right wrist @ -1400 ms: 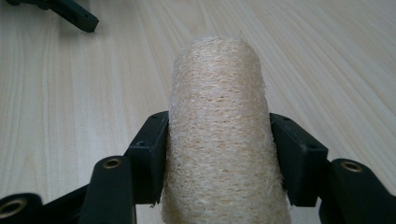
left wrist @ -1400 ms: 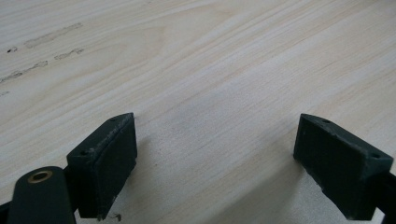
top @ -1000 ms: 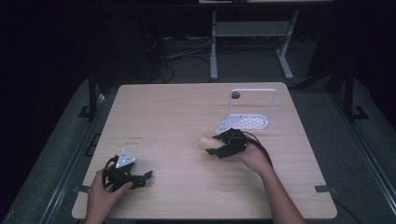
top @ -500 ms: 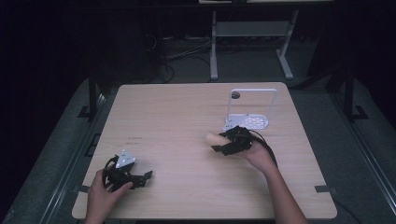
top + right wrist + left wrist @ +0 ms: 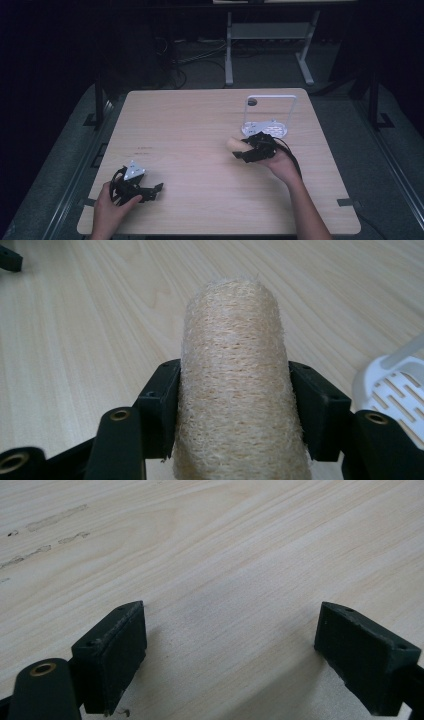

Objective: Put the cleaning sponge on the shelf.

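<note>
Near the table's [image 5: 200,120] front-left corner: your left gripper [image 5: 155,191], jaws wide apart, nothing between them. Right of centre: your right gripper [image 5: 239,150], clamped on a loofah [image 5: 234,144], held above the surface. Beyond it, near the far-right corner: white rack [image 5: 267,127].

The wooden table [image 5: 200,125] has a pale grain top with rounded corners and is lit from above. The surrounding room is dark. Grey floor [image 5: 400,165] borders the table on both sides. Beyond the far edge stands a white metal frame [image 5: 265,35] on two legs. Black cables [image 5: 180,60] lie tangled on the floor nearby.
</note>
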Demonstrator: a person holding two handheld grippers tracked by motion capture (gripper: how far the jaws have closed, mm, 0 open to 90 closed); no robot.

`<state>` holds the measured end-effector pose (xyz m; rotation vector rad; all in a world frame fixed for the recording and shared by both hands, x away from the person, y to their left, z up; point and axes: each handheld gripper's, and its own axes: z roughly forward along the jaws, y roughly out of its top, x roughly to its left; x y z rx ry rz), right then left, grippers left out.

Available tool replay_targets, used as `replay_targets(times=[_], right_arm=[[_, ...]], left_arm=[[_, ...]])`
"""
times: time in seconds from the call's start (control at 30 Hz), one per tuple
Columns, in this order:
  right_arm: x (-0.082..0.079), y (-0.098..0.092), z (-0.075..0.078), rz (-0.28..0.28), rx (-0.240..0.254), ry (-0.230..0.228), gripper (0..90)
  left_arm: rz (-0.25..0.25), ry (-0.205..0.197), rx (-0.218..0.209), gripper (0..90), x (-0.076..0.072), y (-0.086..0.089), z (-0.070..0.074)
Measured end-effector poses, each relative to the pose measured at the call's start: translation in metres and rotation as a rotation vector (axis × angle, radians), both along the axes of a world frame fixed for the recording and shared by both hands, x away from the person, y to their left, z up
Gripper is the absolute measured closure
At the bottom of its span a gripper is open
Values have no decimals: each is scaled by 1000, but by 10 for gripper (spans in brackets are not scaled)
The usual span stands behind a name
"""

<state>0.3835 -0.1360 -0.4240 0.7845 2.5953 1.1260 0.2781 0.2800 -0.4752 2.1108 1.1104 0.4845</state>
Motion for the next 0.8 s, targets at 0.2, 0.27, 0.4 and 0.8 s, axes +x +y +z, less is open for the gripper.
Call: replay_targets(times=[0.2,0.27,0.4,0.8], right_arm=[[2,-8,0,-51,-5,-8,418],[4,-12,0,-56,-5,-16,418],[5,-18,0,-89,-6,-19,418],[12,-34,-1,-209,-20,-42,419]], left_arm=[[0,0,0,128,0,0,0],[0,0,0,128,0,0,0],[0,0,0,128,0,0,0],[0,0,0,128,0,0,0]])
